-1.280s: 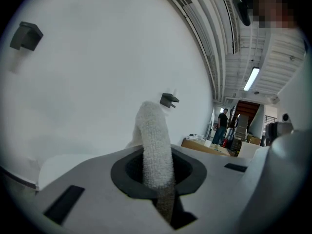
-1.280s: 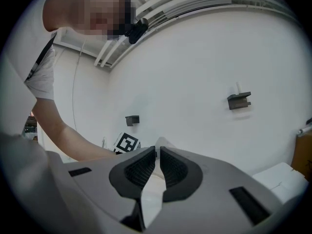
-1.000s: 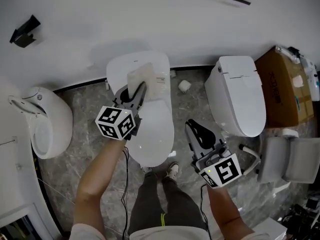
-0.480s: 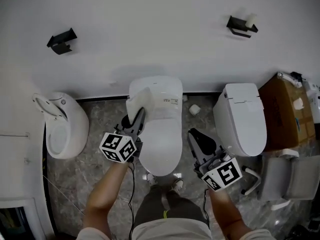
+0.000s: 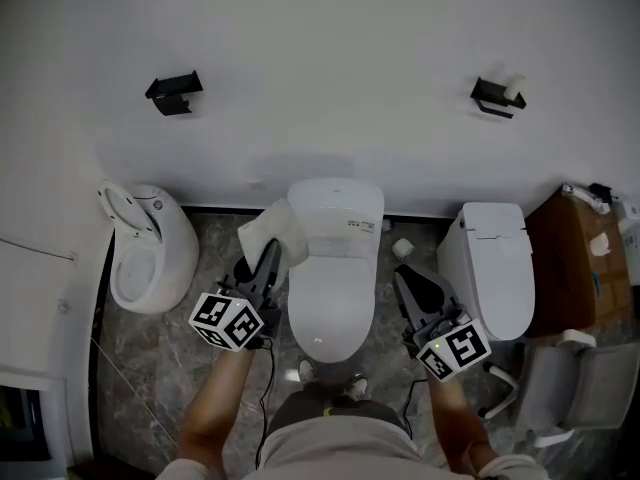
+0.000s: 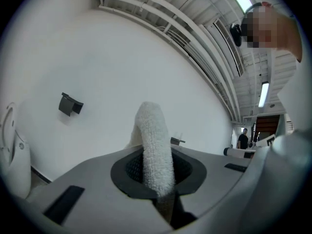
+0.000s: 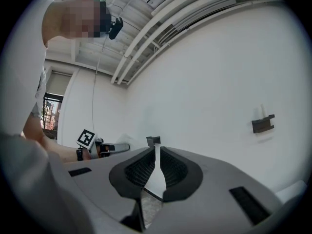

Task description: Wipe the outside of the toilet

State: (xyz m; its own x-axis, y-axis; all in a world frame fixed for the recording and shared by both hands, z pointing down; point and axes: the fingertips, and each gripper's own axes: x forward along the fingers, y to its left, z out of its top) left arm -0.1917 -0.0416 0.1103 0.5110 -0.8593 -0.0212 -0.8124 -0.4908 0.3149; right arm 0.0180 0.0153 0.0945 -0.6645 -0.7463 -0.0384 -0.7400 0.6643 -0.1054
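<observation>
Overhead, a white wall (image 5: 320,58) meets a grey stone floor (image 5: 150,348). The toilet (image 5: 335,268) stands against the wall in the middle with its lid closed. A second closed toilet (image 5: 495,268) is on its right and a white bowl fixture (image 5: 150,253) on its left. A cardboard box (image 5: 580,258) sits at the far right.

The left gripper (image 5: 268,258) is just beside the toilet's left flank, its jaws clamped on a white terry cloth (image 6: 153,145). The cloth seems to touch the toilet near its back. The right gripper (image 5: 412,286) hangs between the two toilets, apart from both. Its jaws are drawn together with nothing between them. A paper roll (image 5: 403,248) lies on the floor near it.
</observation>
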